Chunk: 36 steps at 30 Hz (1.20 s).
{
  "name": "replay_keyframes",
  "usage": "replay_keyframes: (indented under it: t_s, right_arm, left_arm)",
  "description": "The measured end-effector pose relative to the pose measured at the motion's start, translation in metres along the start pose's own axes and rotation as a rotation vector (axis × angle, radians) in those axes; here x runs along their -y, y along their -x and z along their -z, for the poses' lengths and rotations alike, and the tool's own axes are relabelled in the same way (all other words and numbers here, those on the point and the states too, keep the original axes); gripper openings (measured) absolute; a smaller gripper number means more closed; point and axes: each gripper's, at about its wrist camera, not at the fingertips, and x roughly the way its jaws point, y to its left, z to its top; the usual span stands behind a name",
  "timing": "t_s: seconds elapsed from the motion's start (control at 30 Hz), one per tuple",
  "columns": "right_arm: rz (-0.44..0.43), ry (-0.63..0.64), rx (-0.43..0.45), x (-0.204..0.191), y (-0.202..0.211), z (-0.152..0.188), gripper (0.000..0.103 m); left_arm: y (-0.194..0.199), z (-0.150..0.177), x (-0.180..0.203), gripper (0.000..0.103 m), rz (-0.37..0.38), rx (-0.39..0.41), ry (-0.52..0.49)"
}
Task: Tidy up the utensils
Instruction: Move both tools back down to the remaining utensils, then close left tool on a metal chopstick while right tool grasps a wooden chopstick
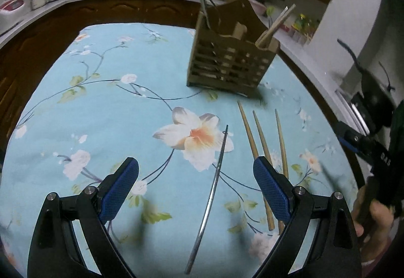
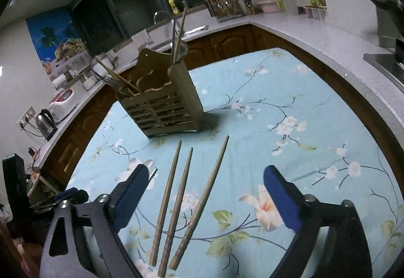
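A wooden slatted utensil holder (image 1: 232,63) (image 2: 164,108) stands on the floral blue tablecloth (image 1: 101,101) (image 2: 277,101), with chopsticks and metal utensils sticking out of it. Three wooden chopsticks (image 2: 186,199) (image 1: 262,144) lie side by side in front of it. A thin metal chopstick (image 1: 213,182) lies to their left. My left gripper (image 1: 195,169) is open, its blue pads either side of the metal chopstick without touching it. My right gripper (image 2: 204,177) is open above the three wooden chopsticks, which lie between its pads untouched.
A grey kitchen counter (image 2: 315,33) with brown cabinets wraps around the table. On it are a sink with tap (image 2: 161,18), jars, a kettle (image 2: 45,124), a rice cooker (image 2: 63,101) and a dish rack (image 2: 222,5). A hand holding the right gripper (image 1: 373,215) shows at the right edge.
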Motion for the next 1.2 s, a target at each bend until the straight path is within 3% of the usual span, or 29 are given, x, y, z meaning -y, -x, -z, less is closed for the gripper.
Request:
replay_keyframes:
  t_s: [0.13,0.2,0.3,0.37,0.5,0.73,0.97,1.2]
  right_arm:
    - [0.004,-0.006,-0.037,0.0,-0.017,-0.005,0.074]
    - [0.01,-0.004,-0.053,0.001,-0.025,-0.007,0.067]
    - [0.016,-0.002,-0.073,0.001,-0.037,-0.009,0.063]
    - [0.024,0.006,-0.091,0.001,-0.046,-0.009,0.052]
    - [0.031,0.01,-0.122,0.001,-0.062,-0.011,0.046]
    - [0.049,0.006,-0.15,0.004,-0.079,-0.011,0.045]
    - [0.1,0.026,-0.178,0.006,-0.102,-0.016,0.045]
    - [0.162,0.083,-0.231,0.002,-0.134,-0.018,0.033]
  left_arm:
    - [-0.017,-0.007,0.007,0.093,-0.003,-0.034,-0.038]
    - [-0.025,-0.009,0.01,0.088,0.005,-0.055,-0.052]
    - [-0.038,-0.01,0.015,0.082,0.013,-0.084,-0.076]
    - [-0.047,-0.011,0.018,0.077,0.017,-0.108,-0.093]
    - [-0.062,-0.011,0.023,0.066,0.019,-0.149,-0.112]
    - [-0.078,-0.017,0.031,0.059,0.021,-0.18,-0.135]
    - [-0.098,-0.021,0.041,0.041,0.022,-0.232,-0.159]
    - [-0.107,-0.021,0.054,0.03,-0.051,-0.217,-0.237]
